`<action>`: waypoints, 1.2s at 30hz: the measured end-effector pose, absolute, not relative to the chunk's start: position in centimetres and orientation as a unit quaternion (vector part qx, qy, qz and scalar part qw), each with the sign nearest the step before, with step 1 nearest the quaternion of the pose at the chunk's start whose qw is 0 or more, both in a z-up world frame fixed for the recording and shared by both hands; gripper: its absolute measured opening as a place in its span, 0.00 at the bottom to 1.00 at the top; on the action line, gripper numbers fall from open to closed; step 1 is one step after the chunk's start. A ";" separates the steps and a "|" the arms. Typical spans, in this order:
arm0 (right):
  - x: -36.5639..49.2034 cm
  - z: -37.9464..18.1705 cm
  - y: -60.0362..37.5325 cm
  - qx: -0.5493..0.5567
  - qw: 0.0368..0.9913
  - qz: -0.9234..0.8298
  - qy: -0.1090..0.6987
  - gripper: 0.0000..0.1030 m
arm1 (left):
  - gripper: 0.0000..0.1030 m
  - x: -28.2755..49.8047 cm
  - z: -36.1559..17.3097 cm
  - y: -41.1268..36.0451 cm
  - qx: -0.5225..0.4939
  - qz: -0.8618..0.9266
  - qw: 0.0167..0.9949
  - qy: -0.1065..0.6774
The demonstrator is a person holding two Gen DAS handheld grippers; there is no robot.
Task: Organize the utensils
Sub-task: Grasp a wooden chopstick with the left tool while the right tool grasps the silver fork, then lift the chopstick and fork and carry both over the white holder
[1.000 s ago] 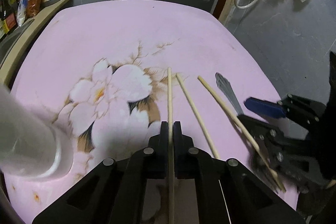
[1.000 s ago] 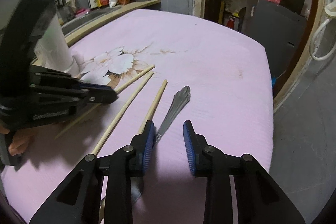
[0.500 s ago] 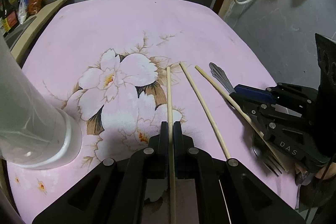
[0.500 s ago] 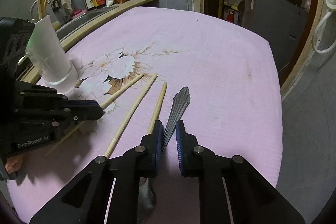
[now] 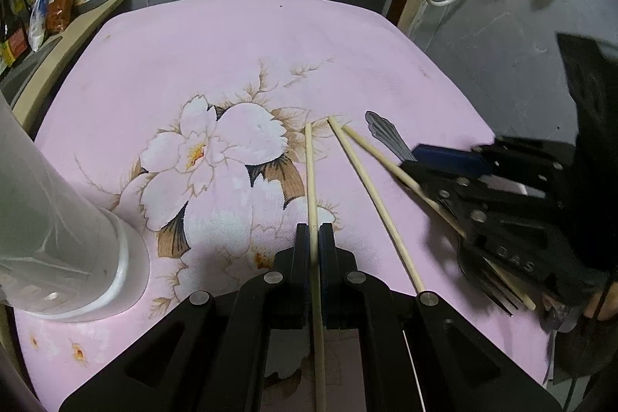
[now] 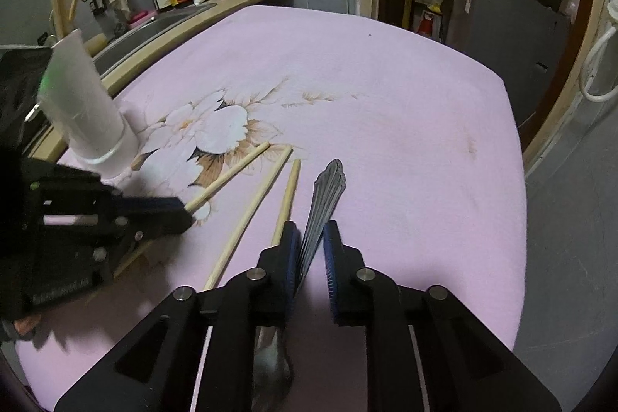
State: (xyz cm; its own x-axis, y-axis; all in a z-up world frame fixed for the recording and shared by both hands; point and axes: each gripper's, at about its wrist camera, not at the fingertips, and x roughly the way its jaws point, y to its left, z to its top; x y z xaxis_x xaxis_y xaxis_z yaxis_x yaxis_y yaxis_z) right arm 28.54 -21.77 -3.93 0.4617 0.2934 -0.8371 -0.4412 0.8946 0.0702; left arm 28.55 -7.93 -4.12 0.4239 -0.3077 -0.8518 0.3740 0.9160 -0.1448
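1. Half a second ago the jaws of the right gripper (image 6: 311, 234) were almost closed around the fork (image 6: 324, 195). Now they are opening, with a gap on the right side of the handle.
2. The fork lies between these jaws. It seems to touch the left pad only, but the view there is too tight to be sure.
3. The left gripper (image 5: 313, 238) has stayed where it was. Its jaws are closed tight on one chopstick (image 5: 310, 176).
4. The fork is grey metal with a ridged, fan-shaped handle end. Its prongs point back toward the person.
5. The three chopsticks are thin, pale wood. The second chopstick (image 5: 370, 192) and the third chopstick (image 5: 382, 155) lie on the pink flowered surface (image 5: 231, 56), between the held one and the fork.
6. A white cup (image 6: 89, 114) stands on the left of the surface, by the flower.
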 end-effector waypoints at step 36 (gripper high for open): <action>21.2 -0.7 -22.4 -0.025 0.922 0.193 0.336 0.01 | 0.02 22.7 -2.3 -4.4 -0.036 -0.199 0.876 0.437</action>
